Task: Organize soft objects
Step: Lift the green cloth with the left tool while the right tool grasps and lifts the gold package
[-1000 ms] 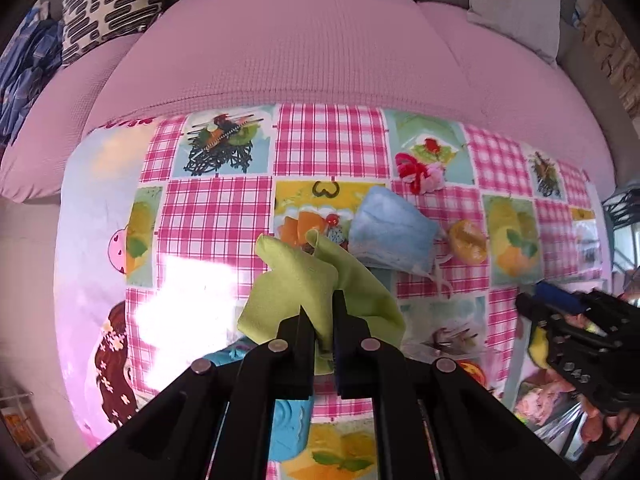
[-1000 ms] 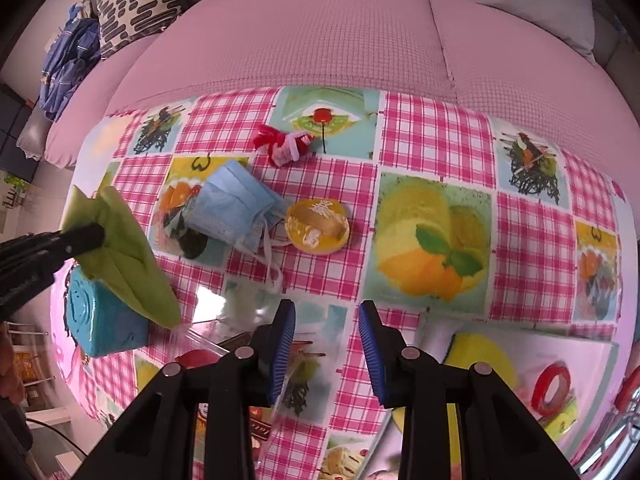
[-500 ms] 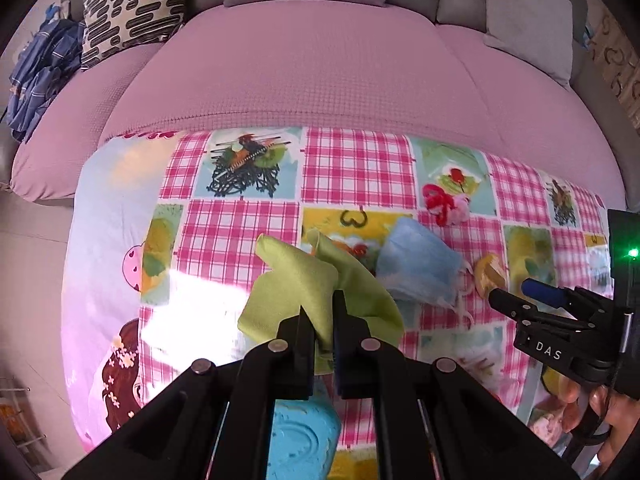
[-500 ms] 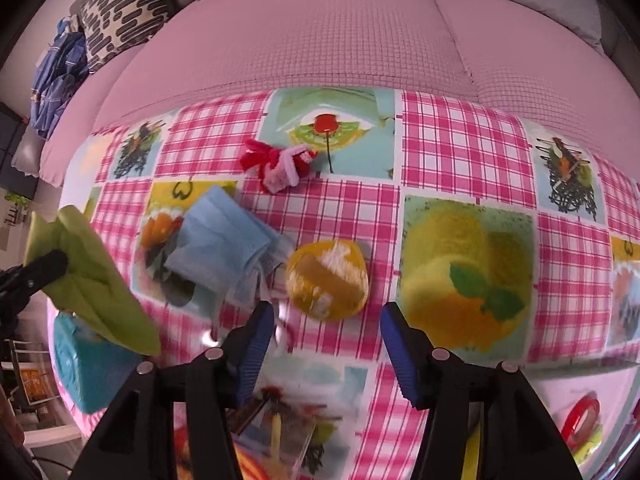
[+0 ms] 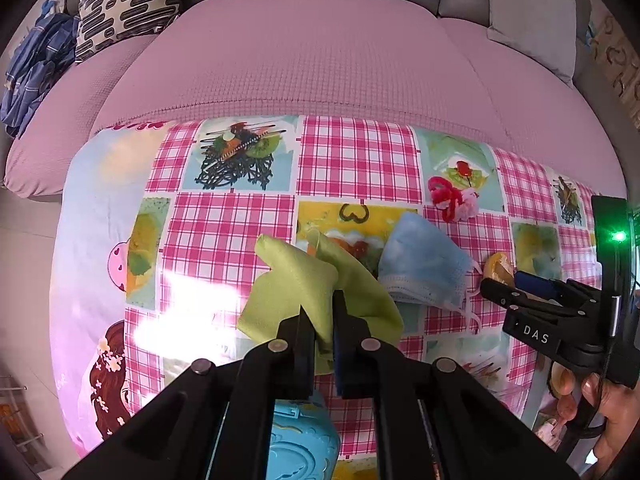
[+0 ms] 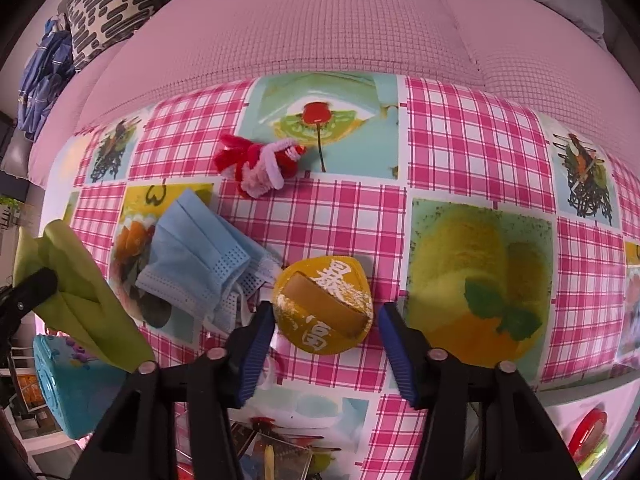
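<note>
My left gripper (image 5: 323,332) is shut on a green cloth (image 5: 304,288) and holds it above the table; the cloth also shows at the left of the right wrist view (image 6: 80,300). My right gripper (image 6: 326,332) is open, its blue-padded fingers on either side of a round yellow soft toy (image 6: 322,306) with white characters, lying on the checked tablecloth (image 6: 460,140). A blue face mask (image 6: 200,264) lies just left of the toy, also seen in the left wrist view (image 5: 424,268). A red and white pipe-cleaner figure (image 6: 256,164) lies farther back.
A turquoise box (image 6: 68,392) stands at the near left, under the green cloth. A clear packet with pictures (image 6: 272,448) lies at the front. A red ring (image 6: 588,432) sits at the near right. A pink sofa (image 6: 320,20) with cushions runs behind the table.
My right gripper moved forward and lower and opened wider, so its fingers now flank the yellow toy. My left gripper pulled back a little, still holding the green cloth.
</note>
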The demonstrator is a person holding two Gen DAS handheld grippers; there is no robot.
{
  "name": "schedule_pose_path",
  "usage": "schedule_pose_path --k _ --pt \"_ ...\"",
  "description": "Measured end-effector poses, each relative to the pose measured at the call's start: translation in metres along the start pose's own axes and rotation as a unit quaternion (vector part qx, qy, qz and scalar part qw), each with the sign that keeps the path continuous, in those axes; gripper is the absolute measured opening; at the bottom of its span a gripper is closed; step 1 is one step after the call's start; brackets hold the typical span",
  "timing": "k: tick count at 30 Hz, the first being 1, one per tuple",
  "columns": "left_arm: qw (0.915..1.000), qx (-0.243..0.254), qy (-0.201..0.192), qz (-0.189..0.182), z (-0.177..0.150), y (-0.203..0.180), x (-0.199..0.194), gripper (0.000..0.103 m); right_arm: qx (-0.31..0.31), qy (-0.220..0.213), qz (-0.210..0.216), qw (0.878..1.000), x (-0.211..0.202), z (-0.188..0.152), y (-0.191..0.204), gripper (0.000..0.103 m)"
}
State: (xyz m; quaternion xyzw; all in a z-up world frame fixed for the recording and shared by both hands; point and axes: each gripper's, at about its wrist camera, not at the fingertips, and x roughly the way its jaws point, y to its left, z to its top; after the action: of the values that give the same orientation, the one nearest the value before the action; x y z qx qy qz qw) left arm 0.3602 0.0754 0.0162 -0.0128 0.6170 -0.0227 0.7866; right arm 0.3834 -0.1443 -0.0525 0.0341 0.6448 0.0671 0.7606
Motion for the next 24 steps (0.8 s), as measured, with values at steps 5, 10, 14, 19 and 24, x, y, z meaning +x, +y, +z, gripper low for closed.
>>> schedule_pose_path --k 5,10,14,19,24 --pt "1.0 -0.004 0.006 0.003 0.0 0.002 0.0 0.007 -0.002 0.001 0.005 1.0 -0.001 0.0 0.0 0.052" --pt "0.9998 -0.02 -0.002 0.01 0.001 0.006 -0.014 0.007 -0.001 -0.003 0.009 1.0 -0.017 -0.009 -0.005 0.052" --pt "0.9994 -0.03 -0.012 0.009 -0.003 0.001 -0.037 0.007 -0.001 -0.011 0.01 1.0 -0.044 -0.023 -0.013 0.052" --pt "0.9992 -0.018 -0.035 -0.002 -0.017 -0.019 -0.077 0.007 0.007 -0.026 0.002 1.0 -0.09 -0.045 -0.033 0.052" --pt "0.9984 0.001 -0.054 -0.015 -0.039 -0.046 -0.113 0.007 0.018 -0.044 -0.004 0.999 -0.134 -0.069 -0.052 0.052"
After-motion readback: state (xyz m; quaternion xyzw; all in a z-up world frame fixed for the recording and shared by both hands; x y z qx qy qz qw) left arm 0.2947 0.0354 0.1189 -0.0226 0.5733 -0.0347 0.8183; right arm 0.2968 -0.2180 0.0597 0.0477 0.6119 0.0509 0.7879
